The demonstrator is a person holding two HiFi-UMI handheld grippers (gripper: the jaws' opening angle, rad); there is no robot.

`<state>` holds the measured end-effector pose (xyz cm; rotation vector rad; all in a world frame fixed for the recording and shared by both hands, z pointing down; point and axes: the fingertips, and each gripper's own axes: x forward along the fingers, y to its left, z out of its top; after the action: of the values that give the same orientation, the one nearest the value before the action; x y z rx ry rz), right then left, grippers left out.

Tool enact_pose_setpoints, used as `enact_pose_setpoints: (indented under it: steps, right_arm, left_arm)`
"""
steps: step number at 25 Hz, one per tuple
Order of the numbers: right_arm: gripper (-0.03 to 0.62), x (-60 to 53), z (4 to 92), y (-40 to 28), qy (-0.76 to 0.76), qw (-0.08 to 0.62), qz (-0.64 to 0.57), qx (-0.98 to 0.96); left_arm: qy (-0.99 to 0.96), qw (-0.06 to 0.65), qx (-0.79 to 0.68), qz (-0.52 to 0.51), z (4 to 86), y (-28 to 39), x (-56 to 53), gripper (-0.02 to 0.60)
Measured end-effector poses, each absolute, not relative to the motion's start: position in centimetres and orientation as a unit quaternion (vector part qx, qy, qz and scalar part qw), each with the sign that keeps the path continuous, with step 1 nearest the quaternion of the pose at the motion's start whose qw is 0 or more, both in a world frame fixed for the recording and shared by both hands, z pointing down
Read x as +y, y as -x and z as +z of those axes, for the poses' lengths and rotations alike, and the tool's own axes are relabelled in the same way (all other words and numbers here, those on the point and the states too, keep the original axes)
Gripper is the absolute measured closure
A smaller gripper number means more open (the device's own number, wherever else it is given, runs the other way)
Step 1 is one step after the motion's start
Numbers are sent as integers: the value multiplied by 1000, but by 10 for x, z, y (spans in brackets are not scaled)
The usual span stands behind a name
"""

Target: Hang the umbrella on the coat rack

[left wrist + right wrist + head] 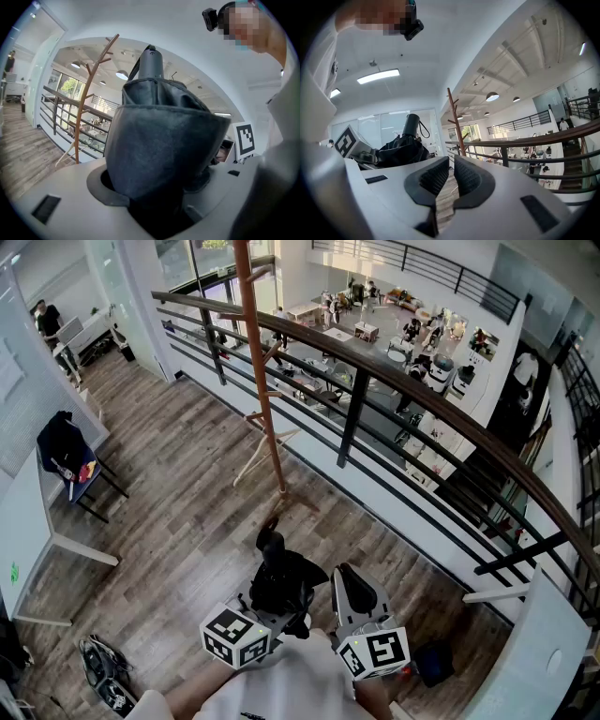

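Observation:
A folded black umbrella (279,579) stands handle-up between the jaws of my left gripper (281,604), which is shut on its bundled canopy (159,150). The handle with its wrist loop (151,61) points upward. The wooden coat rack (263,381) stands a few steps ahead by the railing, its branch pegs (101,58) bare. My right gripper (354,594) is just right of the umbrella (401,149), held level, its ribbed pads (465,176) almost together with nothing between them. The coat rack (456,123) rises beyond it.
A dark metal railing with a wooden top rail (394,381) runs diagonally behind the rack, with an open atrium below. A desk and a chair with dark clothes (66,456) stand at the left. A bag (101,673) lies on the wooden floor near my feet.

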<state>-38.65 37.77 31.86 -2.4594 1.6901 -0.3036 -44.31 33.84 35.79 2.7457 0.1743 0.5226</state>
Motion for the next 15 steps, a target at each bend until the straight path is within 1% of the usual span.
enact_pose_setpoints:
  steps: [10,15]
  right_arm:
    - [536,366,317,403,802,67,-109,584]
    - [536,361,314,396,798,107,-110,582]
  left_arm:
    - [-967,171,38,187,351,457,329,298]
    - [-963,180,37,196,356,453,320,299]
